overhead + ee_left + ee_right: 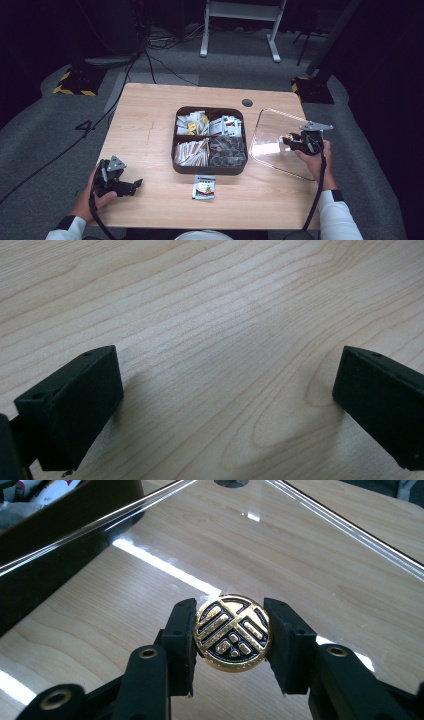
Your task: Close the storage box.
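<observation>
A: What do the jaws of the right gripper (232,635) pinch?

B: A round gold-and-black knob (232,632), squeezed between both pads. It sits on a clear lid (275,145).

A: And where is that lid?

B: Just to the right of the dark box (209,172), tilted, with its far edge higher than the near one. The right hand (316,157) holds the gripper over it.

A: What does the box hold?

B: Four compartments of sachets: white and yellow packets at the back, brown sticks at the front left, dark packets at the front right. It stands in the middle of the desk (150,115).

A: Anything loose near the box?

B: One small sachet (204,187) lies flat just in front of it.

A: The left gripper (225,395)?

B: Its jaws stand spread wide with bare wood between them. It rests well to the left of the box, near the front edge, in the left hand (97,197).
</observation>
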The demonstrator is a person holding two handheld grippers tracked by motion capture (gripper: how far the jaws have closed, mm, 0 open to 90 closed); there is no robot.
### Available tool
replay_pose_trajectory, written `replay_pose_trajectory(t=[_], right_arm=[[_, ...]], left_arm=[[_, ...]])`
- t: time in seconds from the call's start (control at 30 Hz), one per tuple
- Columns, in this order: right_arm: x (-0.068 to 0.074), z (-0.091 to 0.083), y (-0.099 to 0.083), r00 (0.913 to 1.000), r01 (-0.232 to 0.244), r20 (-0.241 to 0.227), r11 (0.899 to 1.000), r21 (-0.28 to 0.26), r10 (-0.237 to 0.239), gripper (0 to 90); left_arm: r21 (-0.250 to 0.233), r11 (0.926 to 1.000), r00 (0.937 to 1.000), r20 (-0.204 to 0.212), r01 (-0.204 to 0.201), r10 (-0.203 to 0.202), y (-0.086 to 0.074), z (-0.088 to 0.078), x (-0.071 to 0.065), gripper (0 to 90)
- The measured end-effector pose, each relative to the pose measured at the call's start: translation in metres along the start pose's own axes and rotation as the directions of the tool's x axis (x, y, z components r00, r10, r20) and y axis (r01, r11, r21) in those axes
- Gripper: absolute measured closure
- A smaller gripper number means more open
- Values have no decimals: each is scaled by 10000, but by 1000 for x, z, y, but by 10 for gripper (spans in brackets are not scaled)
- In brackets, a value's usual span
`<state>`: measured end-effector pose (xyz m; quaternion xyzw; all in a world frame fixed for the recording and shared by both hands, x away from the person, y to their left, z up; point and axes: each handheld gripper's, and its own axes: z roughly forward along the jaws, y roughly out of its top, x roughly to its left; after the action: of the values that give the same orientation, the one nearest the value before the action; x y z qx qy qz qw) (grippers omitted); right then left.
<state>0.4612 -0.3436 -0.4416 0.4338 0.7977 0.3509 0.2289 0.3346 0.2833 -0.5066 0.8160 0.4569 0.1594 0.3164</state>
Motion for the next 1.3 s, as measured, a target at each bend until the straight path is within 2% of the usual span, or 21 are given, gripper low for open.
replay_pose_trajectory(t=[0.57, 1.0, 1.3], right_arm=[[10, -27, 38, 9990, 449, -36, 9968, -661, -453, 593], [32, -27, 62, 9949, 851, -471, 9929, -834, -892, 593], [59, -15, 77, 9869, 1165, -1005, 9885, -960, -1260, 593]], left_arm=[[6, 10000, 10000, 22, -58, 58, 1, 1, 1, 0], [16, 10000, 10000, -7, -17, 17, 1, 0, 0, 0], [16, 10000, 10000, -9, -15, 15, 0, 0, 0, 0]])
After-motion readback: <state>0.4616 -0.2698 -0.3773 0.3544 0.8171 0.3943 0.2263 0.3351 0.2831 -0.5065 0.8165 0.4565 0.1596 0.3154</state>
